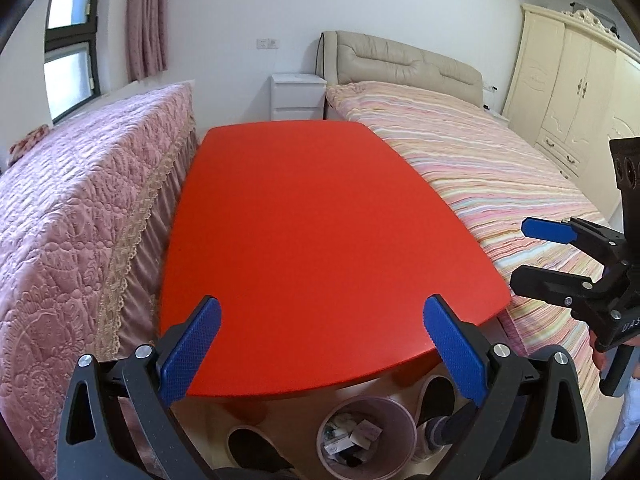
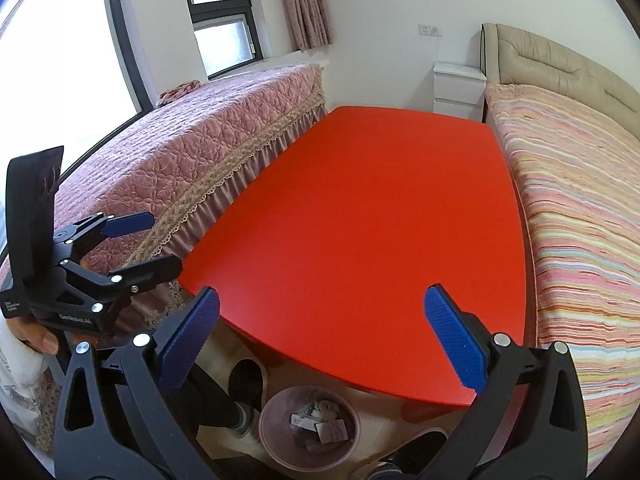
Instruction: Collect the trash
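Trash (image 1: 354, 434) lay inside a pink wastebasket (image 1: 406, 420) that stood on the floor just below the near edge of the red table (image 1: 320, 216). The contents appeared to be small cartons and crumpled paper; finer detail could not be told. The wastebasket sat between the person's slippered feet (image 1: 250, 446), a position that probably kept it within reach of both grippers while the tabletop was cleared. No item showed on the visible table surface, so the collection was judged to be at or near completion.

The left gripper (image 1: 320, 344) hovered above the near table edge with its blue pads (image 1: 188, 348) spread wide apart. It held nothing and touched nothing. The right gripper (image 2: 320, 340) was held in a matching pose above the same edge, its jaws equally wide, empty, and clear of the table. Each gripper also showed at the side of the other camera's view, with jaws parted.

The table stood between a bench under a quilted pink cover (image 1: 80, 208) on the left and a bed with striped bedding (image 1: 480, 168) on the right. A white nightstand (image 1: 298, 96) stood beyond the far table edge.
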